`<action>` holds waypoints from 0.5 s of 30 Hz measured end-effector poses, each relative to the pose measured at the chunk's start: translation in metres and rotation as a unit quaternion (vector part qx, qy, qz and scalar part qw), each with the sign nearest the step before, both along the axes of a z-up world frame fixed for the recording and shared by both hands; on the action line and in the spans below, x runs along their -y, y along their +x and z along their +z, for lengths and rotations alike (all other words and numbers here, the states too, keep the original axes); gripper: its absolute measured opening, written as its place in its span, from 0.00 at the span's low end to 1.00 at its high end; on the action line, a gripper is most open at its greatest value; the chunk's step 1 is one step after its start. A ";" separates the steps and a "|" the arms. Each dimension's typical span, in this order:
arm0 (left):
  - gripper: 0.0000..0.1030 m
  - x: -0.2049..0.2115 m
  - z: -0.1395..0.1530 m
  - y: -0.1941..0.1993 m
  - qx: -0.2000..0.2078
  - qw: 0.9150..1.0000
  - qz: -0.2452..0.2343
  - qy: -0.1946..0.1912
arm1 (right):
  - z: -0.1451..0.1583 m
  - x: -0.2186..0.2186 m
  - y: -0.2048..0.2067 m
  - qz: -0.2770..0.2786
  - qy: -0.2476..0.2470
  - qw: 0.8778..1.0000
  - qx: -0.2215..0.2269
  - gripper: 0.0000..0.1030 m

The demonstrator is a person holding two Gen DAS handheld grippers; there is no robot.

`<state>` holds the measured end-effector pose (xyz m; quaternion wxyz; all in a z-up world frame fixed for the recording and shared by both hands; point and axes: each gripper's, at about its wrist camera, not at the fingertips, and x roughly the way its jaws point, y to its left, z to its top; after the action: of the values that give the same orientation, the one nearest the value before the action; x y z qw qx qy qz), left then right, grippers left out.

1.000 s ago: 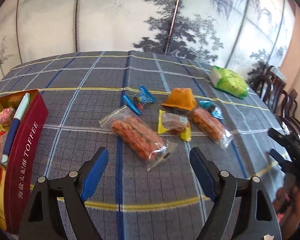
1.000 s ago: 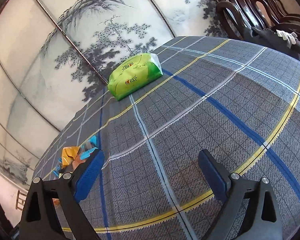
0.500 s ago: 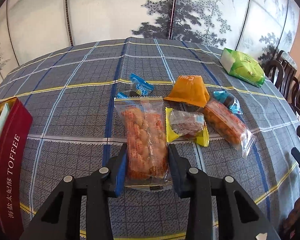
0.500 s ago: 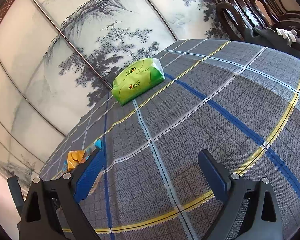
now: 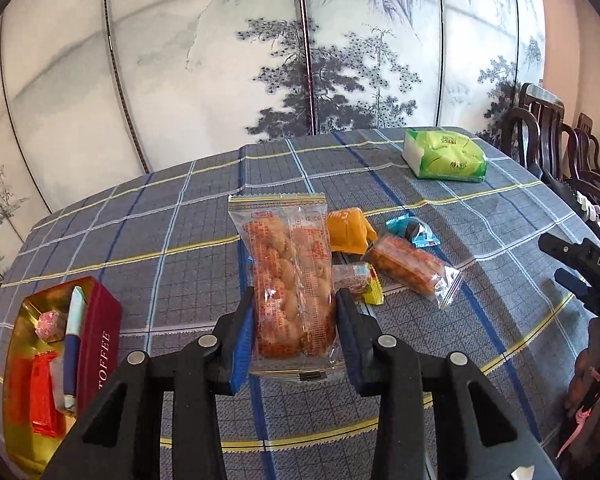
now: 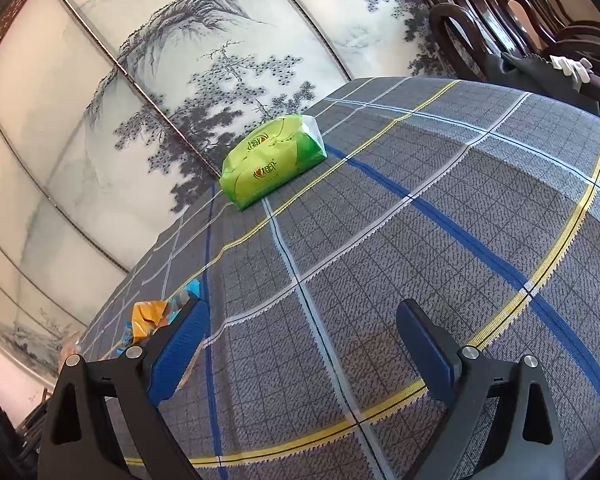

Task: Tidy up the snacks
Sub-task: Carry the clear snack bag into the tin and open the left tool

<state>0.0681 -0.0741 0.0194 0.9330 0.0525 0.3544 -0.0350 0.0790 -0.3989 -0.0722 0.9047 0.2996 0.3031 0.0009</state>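
Note:
My left gripper [image 5: 294,320] is shut on a clear packet of orange snacks [image 5: 288,276] and holds it upright above the table. Behind it lie an orange wrapper [image 5: 348,230], a second orange snack packet [image 5: 410,270], a blue candy [image 5: 412,232] and a small yellow-edged packet [image 5: 358,280]. A red TOFFEE tin [image 5: 60,360] with several snacks inside sits at the left. My right gripper [image 6: 300,344] is open and empty above the plaid cloth; it also shows in the left wrist view [image 5: 580,268].
A green tissue pack [image 5: 446,156] [image 6: 272,160] lies at the far side of the table. Dark wooden chairs [image 5: 556,140] [image 6: 500,12] stand at the right. A painted folding screen [image 5: 300,60] stands behind the table.
My left gripper closed on the orange snack packet and lifted it off the table. The right gripper stayed open and tilted slightly.

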 end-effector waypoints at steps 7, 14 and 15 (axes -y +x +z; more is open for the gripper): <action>0.33 -0.031 0.024 -0.006 0.032 0.999 0.015 0.010 | -0.002 0.002 0.001 -0.004 -0.002 1.000 -0.007 0.92; 0.33 -0.075 0.037 -0.011 0.049 0.998 0.043 0.013 | -0.003 0.002 0.001 -0.006 -0.003 1.000 -0.010 0.92; 0.33 -0.082 0.038 -0.012 0.050 0.998 0.048 0.012 | -0.003 0.002 0.001 -0.006 -0.003 1.000 -0.009 0.92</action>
<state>0.0560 0.0077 0.0575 0.9495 0.0481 0.3096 0.0164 0.0804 -0.4010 -0.0752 0.9026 0.2987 0.3098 -0.0079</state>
